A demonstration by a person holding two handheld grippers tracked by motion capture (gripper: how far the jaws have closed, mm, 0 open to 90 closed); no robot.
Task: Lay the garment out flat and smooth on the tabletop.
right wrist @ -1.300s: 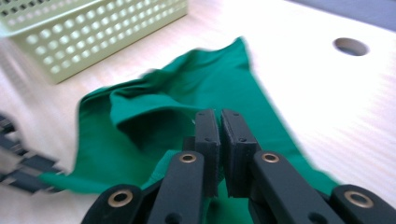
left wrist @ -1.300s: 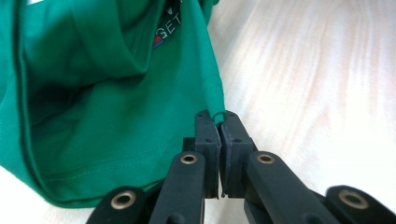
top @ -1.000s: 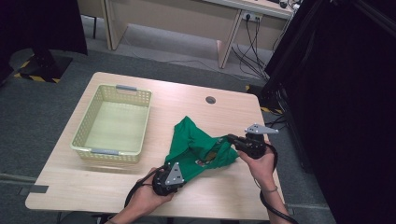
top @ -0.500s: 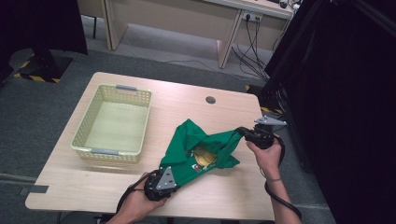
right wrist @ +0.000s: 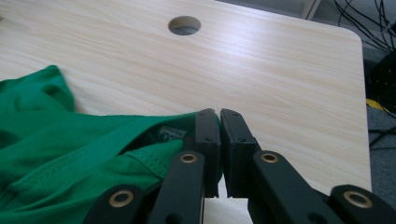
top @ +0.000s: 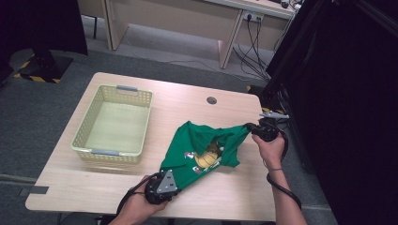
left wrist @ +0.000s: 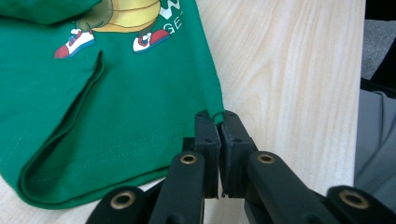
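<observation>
Garment: green cotton T-shirt with a cartoon print (top: 202,150), lying on the pale wooden table (top: 187,101) just right of the cream plastic lattice basket (top: 115,124), apart from it.
Long axis: stretched on a diagonal, from the near corner below and right of the basket up to the far corner well right of it.
Left gripper (left wrist: 219,126): black jaws pressed together on the hem corner of the shirt, at the end of the diagonal nearer the basket's front right corner.
Right gripper (right wrist: 218,122): black jaws clamped on the neckline, label just beside the pads, at the end well away from the basket near the table's right edge.
Nearer hand: left by far; right well apart from the basket, with the whole shirt between.
Direction of basket: up and to the left of both grips, in the high view.
Cloth state: taut along the held line, slack and bunched in the middle, print partly folded under; yellow-and-red cartoon figure showing.
Likely next: spread or fold judged from the two-corner hold; lift toward the basket equally possible.
Table hole (right wrist: 185,24): beyond the right gripper, clear of the cloth.
</observation>
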